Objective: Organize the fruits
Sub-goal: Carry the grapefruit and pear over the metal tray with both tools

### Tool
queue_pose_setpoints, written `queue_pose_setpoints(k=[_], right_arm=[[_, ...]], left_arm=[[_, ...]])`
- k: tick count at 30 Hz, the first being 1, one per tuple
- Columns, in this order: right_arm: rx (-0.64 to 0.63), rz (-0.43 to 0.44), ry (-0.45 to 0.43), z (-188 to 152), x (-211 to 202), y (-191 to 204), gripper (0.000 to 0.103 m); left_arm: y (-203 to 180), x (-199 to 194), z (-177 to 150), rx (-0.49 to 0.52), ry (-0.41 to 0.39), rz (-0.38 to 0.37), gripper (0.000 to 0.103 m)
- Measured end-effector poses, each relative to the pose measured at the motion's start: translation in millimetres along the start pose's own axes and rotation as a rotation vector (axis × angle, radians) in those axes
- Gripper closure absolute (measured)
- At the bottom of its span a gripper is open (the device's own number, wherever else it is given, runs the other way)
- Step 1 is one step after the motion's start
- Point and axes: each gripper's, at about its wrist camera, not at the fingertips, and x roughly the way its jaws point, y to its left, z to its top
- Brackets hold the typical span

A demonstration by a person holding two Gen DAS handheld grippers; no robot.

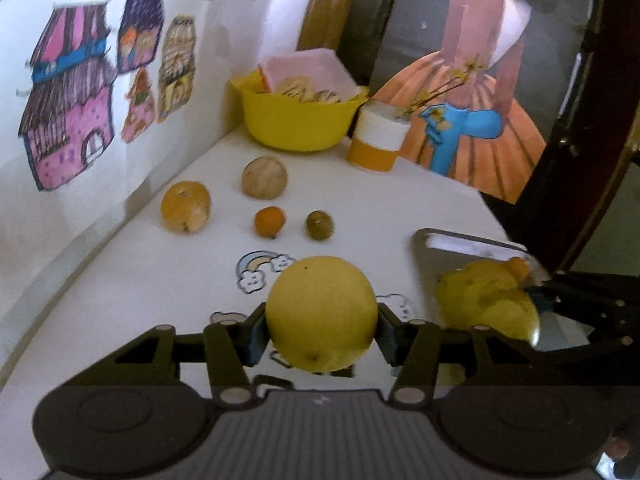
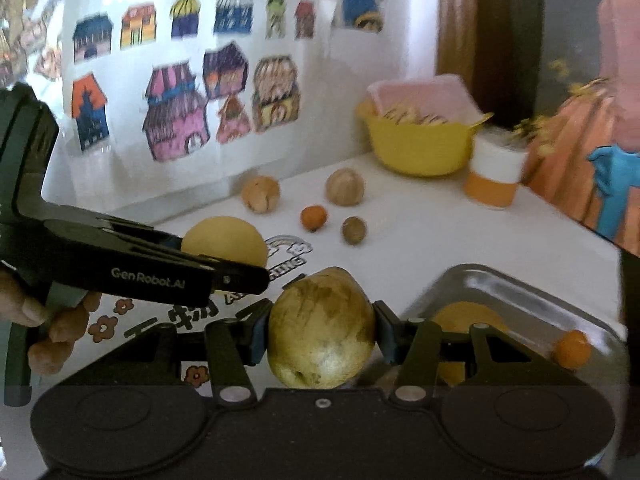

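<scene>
My left gripper is shut on a round yellow fruit, held just above the white table. In the right wrist view the same left gripper shows at the left with that yellow fruit. My right gripper is shut on a mottled yellow-brown fruit beside the metal tray. The tray holds an orange-yellow fruit and a small orange one. On the table lie a yellow-orange fruit, a tan fruit, a small orange and a small green-brown fruit.
A yellow bowl with a pink box in it and a white-and-orange cup stand at the table's back. A wall with house stickers runs along the left. A hand grips the left gripper's handle. The table edge drops off at the right.
</scene>
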Motion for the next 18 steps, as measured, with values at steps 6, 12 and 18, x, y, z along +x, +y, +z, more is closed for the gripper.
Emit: queue_pose_setpoints(k=[6, 12, 18], right_arm=[[0.02, -0.11, -0.05, -10, -50, -24, 0.049], [0.04, -0.184, -0.041, -32, -74, -43, 0.049], [0.083, -0.222, -0.01, -59, -75, -55, 0.049]], left_arm=[[-31, -15, -6, 0.028, -0.025, -0.062, 0.045], [-66, -20, -20, 0.038, -0.005, -0.16, 0.045], [-90, -16, -38, 0.067, 0.029, -0.2, 0.045]])
